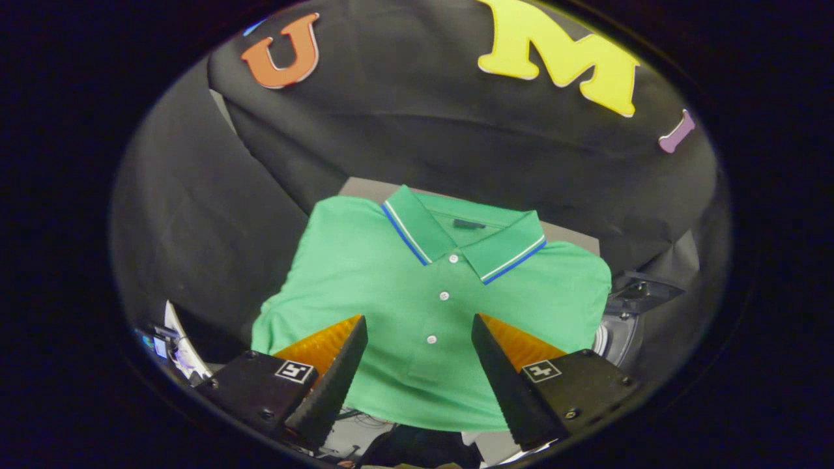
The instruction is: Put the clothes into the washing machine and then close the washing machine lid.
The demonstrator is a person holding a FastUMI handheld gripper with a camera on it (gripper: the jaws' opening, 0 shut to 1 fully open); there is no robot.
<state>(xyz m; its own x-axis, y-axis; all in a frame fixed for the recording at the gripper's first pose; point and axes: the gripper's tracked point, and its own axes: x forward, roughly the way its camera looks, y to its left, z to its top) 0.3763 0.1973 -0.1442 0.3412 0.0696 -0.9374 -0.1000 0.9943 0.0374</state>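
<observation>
A: Item one?

B: Green polo shirt (417,286), folded, collar (466,238) at the far end with white and blue stripes, three buttons down the placket. I see it lying flat on a grey surface (567,234), just ahead of my fingers.

A: Gripper?

B: Gripper (420,332) released, fingers spread wide above the shirt's near half, gripping nothing.

A: Other entries?

B: Grey metal hardware (625,312) just right of the shirt.

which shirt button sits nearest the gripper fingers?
The lowest button on the green shirt; it lies between the open gripper fingers, the other two nearer the collar.
</observation>
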